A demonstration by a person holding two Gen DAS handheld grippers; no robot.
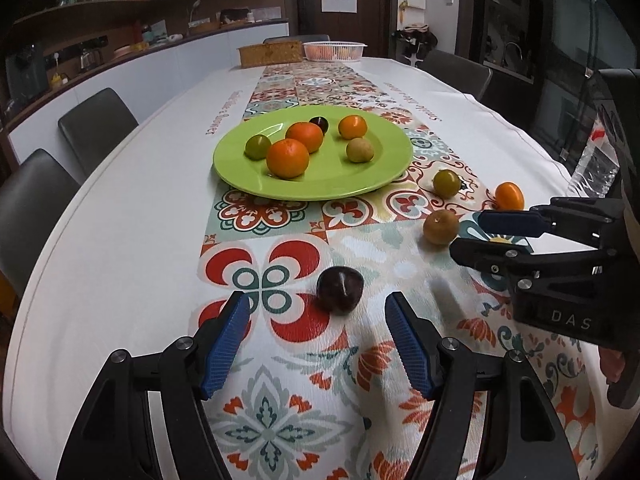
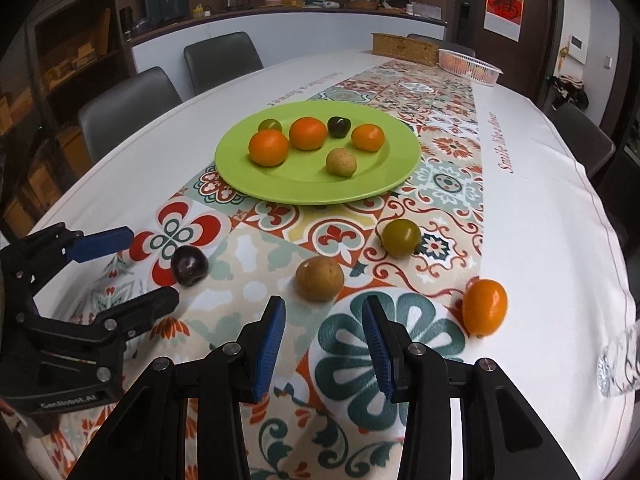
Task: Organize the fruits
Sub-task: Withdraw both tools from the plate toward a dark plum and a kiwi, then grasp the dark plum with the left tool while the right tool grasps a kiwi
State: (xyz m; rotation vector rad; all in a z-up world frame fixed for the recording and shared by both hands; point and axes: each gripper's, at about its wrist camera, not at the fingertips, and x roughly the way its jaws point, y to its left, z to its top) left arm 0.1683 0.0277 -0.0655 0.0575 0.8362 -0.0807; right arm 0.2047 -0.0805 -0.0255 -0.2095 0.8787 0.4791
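Note:
A green plate (image 1: 240, 168) (image 2: 400, 168) holds several fruits: oranges, a green one, a dark plum and a tan one. Loose on the patterned runner lie a dark plum (image 1: 340, 289) (image 2: 189, 265), a brown fruit (image 1: 441, 227) (image 2: 319, 278), a green fruit (image 1: 446, 183) (image 2: 401, 237) and a small orange fruit (image 1: 509, 195) (image 2: 485, 306). My left gripper (image 1: 317, 308) (image 2: 152, 268) is open and empty, just short of the dark plum. My right gripper (image 2: 325, 312) (image 1: 466, 232) is open and empty, just short of the brown fruit.
A wicker box (image 1: 270, 53) and a white basket (image 1: 334, 50) stand at the table's far end. Grey chairs (image 1: 96, 124) line the table's sides. A clear plastic bag (image 1: 596, 168) lies at the right edge. A counter with appliances runs behind.

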